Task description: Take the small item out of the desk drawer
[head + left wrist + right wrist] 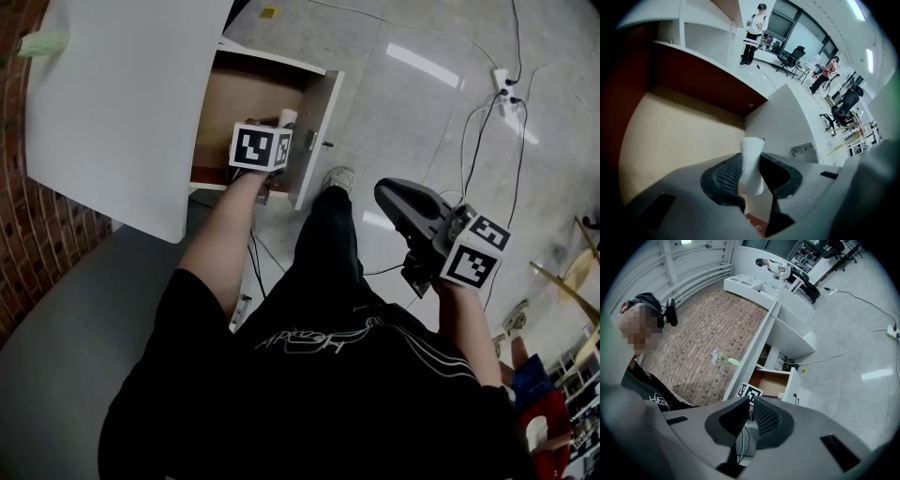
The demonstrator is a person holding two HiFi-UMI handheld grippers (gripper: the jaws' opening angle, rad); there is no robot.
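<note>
At 11 o'clock in the head view, inside the open drawer (pixel 314 127), the grasp step seems finished. The left claw (pixel 751 173) is closed about halfway, and its pads press on both sides of the item (pixel 752 152), a small white roll standing upright between them, not yet out of the drawer. The next move calls for a lift and a pull back toward 6 o'clock, clear of the drawer front, without squeezing harder. The right claw (pixel 749 417), at 3 o'clock, is almost closed and empty.
</note>
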